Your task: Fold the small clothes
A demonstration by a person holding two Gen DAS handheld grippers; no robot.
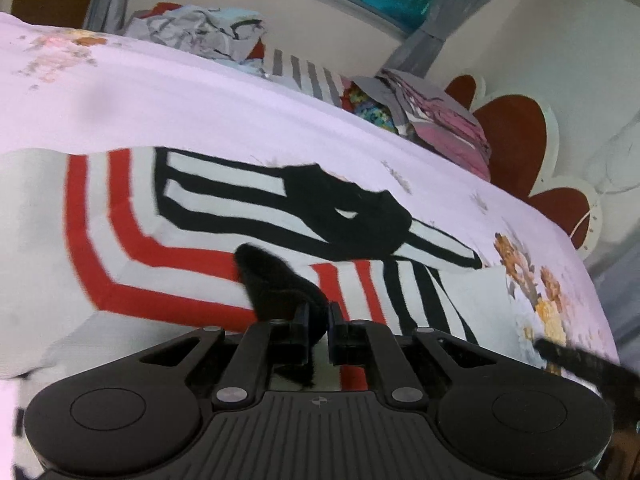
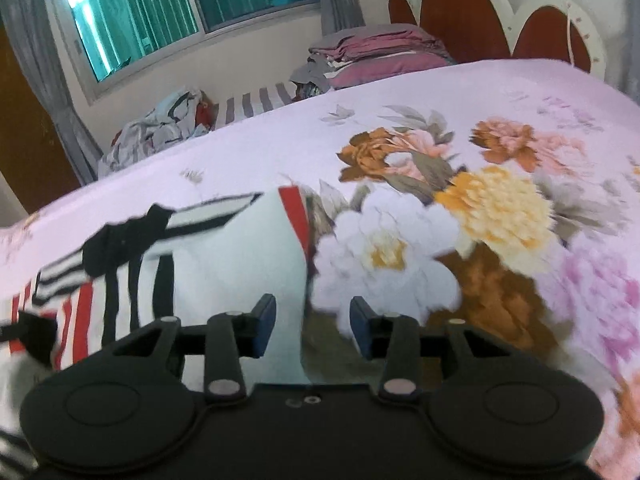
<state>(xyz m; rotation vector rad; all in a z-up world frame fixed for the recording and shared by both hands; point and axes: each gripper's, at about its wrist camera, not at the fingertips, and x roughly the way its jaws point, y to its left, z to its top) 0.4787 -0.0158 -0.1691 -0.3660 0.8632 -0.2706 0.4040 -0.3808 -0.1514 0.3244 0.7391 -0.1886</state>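
A small white garment (image 1: 168, 216) with red and black stripes lies spread on the pink floral bedsheet (image 1: 200, 96). My left gripper (image 1: 318, 320) is shut on a black edge (image 1: 276, 284) of the garment and holds it just above the striped cloth. In the right wrist view the same garment (image 2: 240, 248) lies at the left, its white side edge with a red band under my right gripper (image 2: 312, 320). The right gripper is open and empty, its jaws astride that edge just above the sheet.
A heap of crumpled clothes (image 1: 200, 32) lies at the bed's far side by the window; it also shows in the right wrist view (image 2: 160, 128). Folded bedding (image 2: 376, 52) is stacked by the red headboard (image 2: 464, 12). Floral sheet (image 2: 480, 200) stretches to the right.
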